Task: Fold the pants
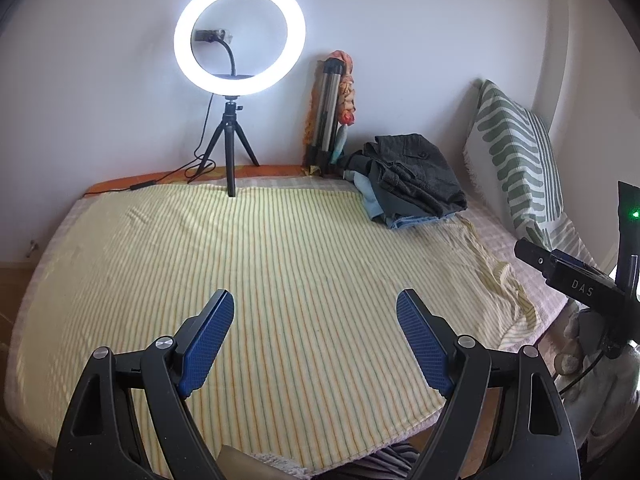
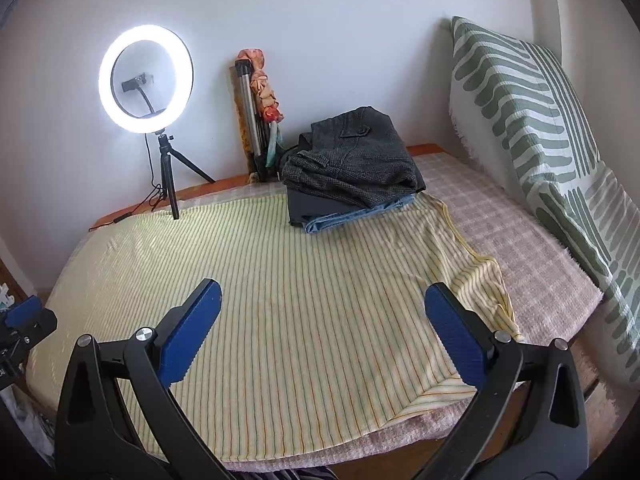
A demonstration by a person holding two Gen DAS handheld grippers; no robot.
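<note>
left claw (image 1: pixel 314 302): 1, released, blue ribbed pads spread wide, nothing between them; hangs over the near half of the sheet.
right claw (image 2: pixel 322 294): 1, released too, pads wide apart and empty; over the near right part of the sheet.
sheet: 1 pale yellow cloth with thin green and orange stripes (image 1: pixel 280 264), spread flat over most of the bed; right edge rumpled and turned over.
bed cover: 1 pinkish checked cover (image 2: pixel 532 256) under the sheet, bare along the right side and the near edge.
bed frame: 1 orange-brown wooden edge (image 1: pixel 160 178) along the wall side.
pants: stack of folded garments (image 2: pixel 352 168) at the far right of the bed, on the far corner of the sheet, well apart from both claws. Three layers countable: grey tweed-like piece with a buttoned pocket flap on top, plain dark one under it, blue denim at the bottom.
pillow: 1 white pillow with green wavy stripes (image 2: pixel 532 128), upright against the right wall.
ring light: 1 lit white round lamp on a small black tripod (image 1: pixel 239 36), at the far left of the bed; one foot on the sheet, black cable trailing left.
folded tripod: 1 silver-legged stand (image 1: pixel 326 108) leaning in the far corner, orange patterned cloth draped on it.
left view only: right claw's black body, green lamp lit, at the right edge (image 1: pixel 588 284).
right view only: blue-and-black part of the left claw at the left edge (image 2: pixel 24 320); full pillow face; button on the top garment.
</note>
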